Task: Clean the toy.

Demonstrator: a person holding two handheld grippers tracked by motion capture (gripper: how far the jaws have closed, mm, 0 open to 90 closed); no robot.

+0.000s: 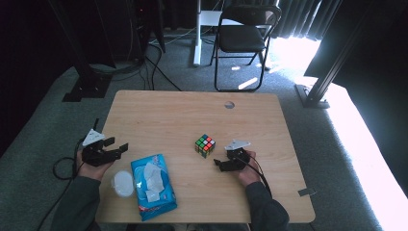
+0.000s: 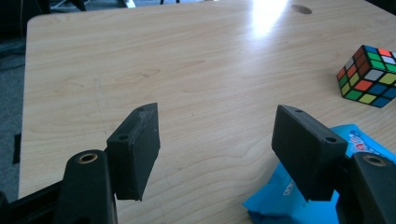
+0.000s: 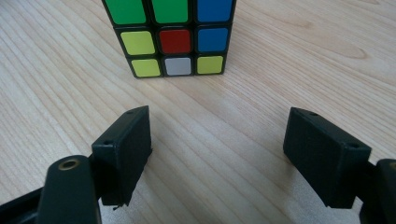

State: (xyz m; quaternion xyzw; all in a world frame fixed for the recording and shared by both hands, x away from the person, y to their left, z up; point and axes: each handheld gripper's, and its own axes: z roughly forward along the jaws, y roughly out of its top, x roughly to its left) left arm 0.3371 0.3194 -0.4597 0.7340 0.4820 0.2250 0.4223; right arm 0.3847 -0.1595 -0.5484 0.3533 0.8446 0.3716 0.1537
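Nothing looks started: the puzzle cube (image 1: 205,145) sits untouched mid-surface (image 1: 159,115), just ahead of the spread-jawed right gripper (image 1: 222,164) (empty, like the equally released left gripper (image 1: 117,146)).

I see a wooden desk (image 1: 159,115) with a round hole (image 1: 229,104) near its far edge. A black folding chair (image 1: 243,36) stands on grey carpet (image 1: 43,139) behind it, beside a white post (image 1: 197,33). Cables (image 1: 156,67) run across the floor; sunlight (image 1: 298,53) comes in at right.
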